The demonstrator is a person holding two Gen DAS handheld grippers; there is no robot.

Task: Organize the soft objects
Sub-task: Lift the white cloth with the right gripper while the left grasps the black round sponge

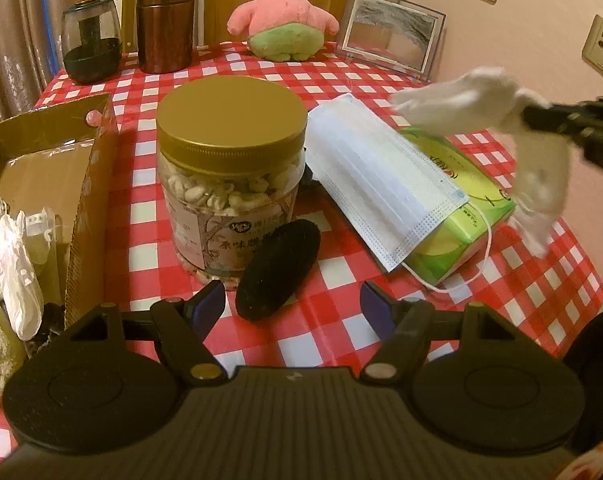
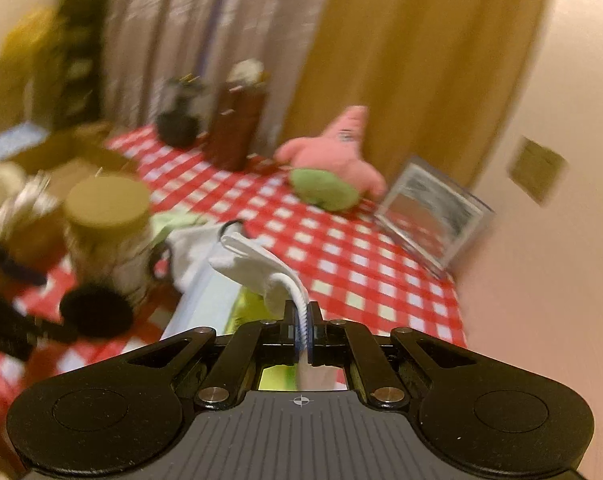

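My right gripper [image 2: 302, 320] is shut on a white sock [image 2: 257, 268] and holds it in the air above the table; in the left wrist view the sock [image 1: 473, 100] hangs at the right from that gripper [image 1: 541, 118]. My left gripper [image 1: 293, 300] is open and empty, low over the table, just in front of a black fuzzy object [image 1: 277, 270]. A face mask [image 1: 381, 184] lies on a green tissue pack [image 1: 461, 208]. A pink star plush [image 1: 283, 12] sits at the back. A cardboard box [image 1: 81, 200] at the left holds soft white items [image 1: 17, 264].
A gold-lidded jar of nuts [image 1: 229, 176] stands mid-table on the red checked cloth [image 1: 321, 320]. A brown canister [image 1: 163, 24], a glass jar [image 1: 89, 44] and a picture frame [image 1: 393, 32] stand at the back. The wall is at the right.
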